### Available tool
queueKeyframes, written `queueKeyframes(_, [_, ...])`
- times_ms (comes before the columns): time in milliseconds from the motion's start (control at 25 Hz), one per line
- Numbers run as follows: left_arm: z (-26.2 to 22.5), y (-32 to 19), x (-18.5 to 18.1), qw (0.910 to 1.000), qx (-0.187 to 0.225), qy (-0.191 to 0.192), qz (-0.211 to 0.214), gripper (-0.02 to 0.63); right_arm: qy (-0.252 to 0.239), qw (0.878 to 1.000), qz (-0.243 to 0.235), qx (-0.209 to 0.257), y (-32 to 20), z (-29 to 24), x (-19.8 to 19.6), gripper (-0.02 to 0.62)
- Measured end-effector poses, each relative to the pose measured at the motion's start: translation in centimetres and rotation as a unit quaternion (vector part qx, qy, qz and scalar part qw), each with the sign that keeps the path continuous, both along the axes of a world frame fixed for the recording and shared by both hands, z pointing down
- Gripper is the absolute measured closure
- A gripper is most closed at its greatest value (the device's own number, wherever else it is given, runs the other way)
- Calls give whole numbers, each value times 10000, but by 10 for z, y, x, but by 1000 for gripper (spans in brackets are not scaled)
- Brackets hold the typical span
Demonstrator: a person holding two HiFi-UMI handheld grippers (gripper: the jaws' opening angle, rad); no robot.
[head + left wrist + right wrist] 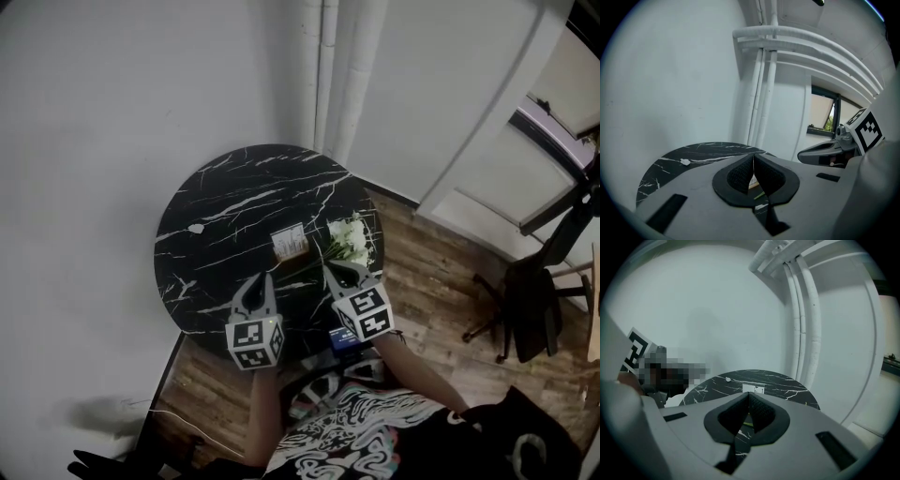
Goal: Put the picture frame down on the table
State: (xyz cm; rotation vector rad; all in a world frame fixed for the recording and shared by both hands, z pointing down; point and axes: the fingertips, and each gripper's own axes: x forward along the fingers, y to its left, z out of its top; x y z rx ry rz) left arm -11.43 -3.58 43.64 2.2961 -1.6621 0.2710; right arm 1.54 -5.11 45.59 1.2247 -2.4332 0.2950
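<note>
A small picture frame [289,242] rests on the round black marble table [216,202], right of its middle; whether it lies flat or stands I cannot tell. In the right gripper view the frame [753,389] shows as a pale rectangle just beyond my jaws. White flowers [352,239] with green stems lie to its right. My left gripper [265,277] hovers over the table's near edge, shut and empty, its shut tips [753,161] short of the frame. Beside the flowers my right gripper [336,270] is also shut with nothing in it, tips [748,397] pressed together.
A small white scrap [195,228] lies on the table's left side. White pipes [328,75] run up the wall behind the table. A dark chair [530,300] stands on the wooden floor at the right. A blue object [344,337] sits below the table's near edge.
</note>
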Motion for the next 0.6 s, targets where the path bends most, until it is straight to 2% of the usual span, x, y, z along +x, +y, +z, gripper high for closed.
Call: queueKeyframes(600, [4,-10,6,10000,-22,-8,-26,589,1,10000,10,-44,-6,8,12,578])
